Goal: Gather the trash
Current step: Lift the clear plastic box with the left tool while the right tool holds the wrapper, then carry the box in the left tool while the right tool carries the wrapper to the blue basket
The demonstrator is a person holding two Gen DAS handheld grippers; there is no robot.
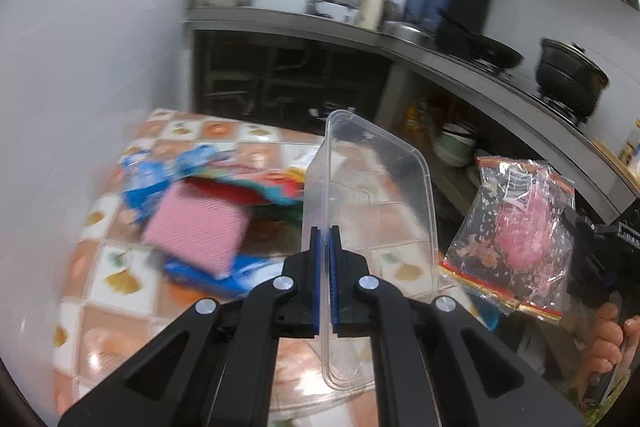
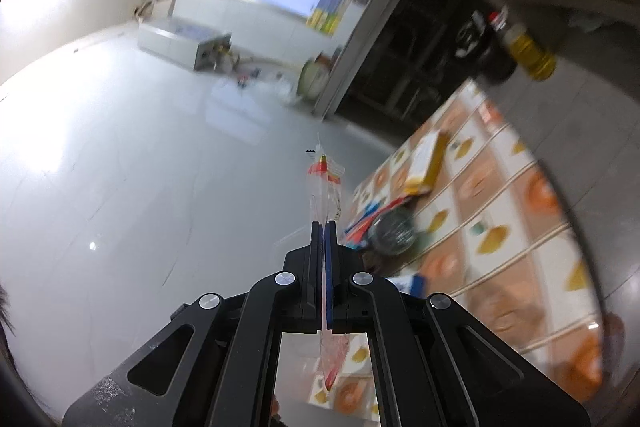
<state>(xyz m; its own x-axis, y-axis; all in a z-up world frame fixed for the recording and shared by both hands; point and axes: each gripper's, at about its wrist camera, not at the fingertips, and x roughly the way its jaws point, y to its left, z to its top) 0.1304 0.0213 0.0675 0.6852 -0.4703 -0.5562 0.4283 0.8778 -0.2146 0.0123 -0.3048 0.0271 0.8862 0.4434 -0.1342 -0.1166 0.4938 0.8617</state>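
Note:
My left gripper [image 1: 326, 229] is shut on the rim of a clear plastic food container [image 1: 376, 195], held on edge above the table. My right gripper [image 2: 324, 225] is shut on a clear snack bag with red and gold trim [image 2: 326, 179], seen edge-on. In the left wrist view that bag [image 1: 516, 227] hangs at the right, pink inside, with the right gripper [image 1: 580, 231] pinching its edge. On the table lie a pink ridged sponge [image 1: 198, 227], blue wrappers [image 1: 144, 179] and colourful wrappers [image 1: 260, 183].
The round table [image 1: 120, 267] has an orange and white patterned cloth. In the right wrist view it holds a yellow-edged packet [image 2: 424, 163], red and blue wrappers [image 2: 368, 217] and a round dark lid [image 2: 394, 233]. A kitchen counter [image 1: 440, 55] with pots stands behind.

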